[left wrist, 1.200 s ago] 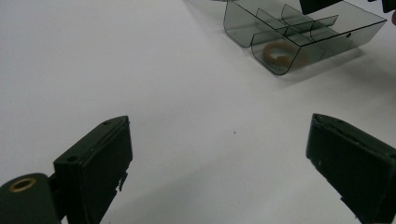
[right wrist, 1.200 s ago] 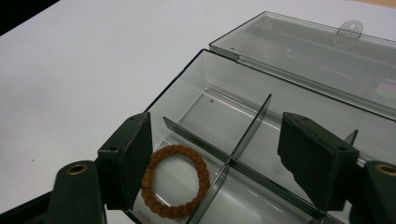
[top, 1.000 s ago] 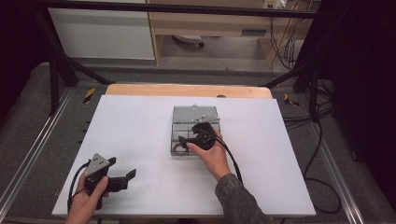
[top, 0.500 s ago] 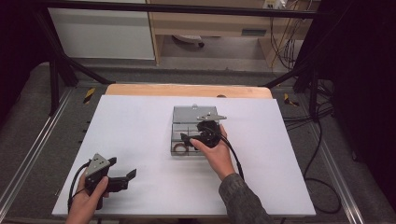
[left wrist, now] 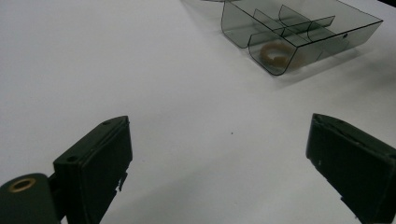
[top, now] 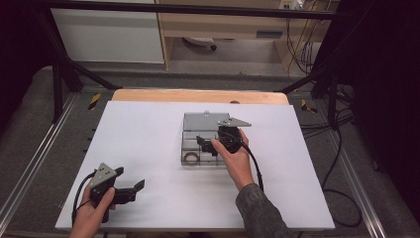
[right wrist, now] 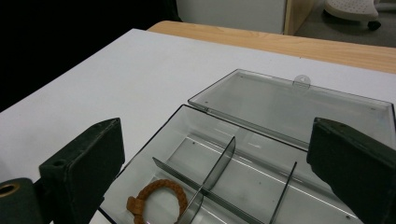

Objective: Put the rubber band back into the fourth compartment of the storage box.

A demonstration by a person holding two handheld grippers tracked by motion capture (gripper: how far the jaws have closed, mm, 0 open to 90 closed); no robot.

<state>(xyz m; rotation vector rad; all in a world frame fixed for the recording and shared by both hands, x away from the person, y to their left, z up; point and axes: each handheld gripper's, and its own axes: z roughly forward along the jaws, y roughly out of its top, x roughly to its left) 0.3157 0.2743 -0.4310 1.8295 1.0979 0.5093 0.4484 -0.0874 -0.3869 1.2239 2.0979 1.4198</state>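
Note:
A clear grey compartment box (top: 192, 135) sits in the middle of the white table, its lid (top: 205, 120) laid open flat behind it. A braided brown bracelet (top: 189, 157) lies in the front left compartment. My right gripper (top: 205, 145) hangs open just above the box's right side, pointing left. In the right gripper view the bracelet (right wrist: 156, 196) lies low between the wide jaws, with the lid (right wrist: 299, 105) beyond. My left gripper (top: 134, 191) rests open and empty near the front left corner. Its own view has the box (left wrist: 327, 28) and the bracelet (left wrist: 275, 50) far off.
The white table top (top: 148, 129) ends in a wooden strip (top: 198, 95) at the back. Dividers (right wrist: 219, 158) split the box into several compartments. Black frame bars and cables stand off the table at both sides.
My right gripper has drifted a little right and toward the back over the box, and its grey top plate now shows. The left gripper has stayed put.

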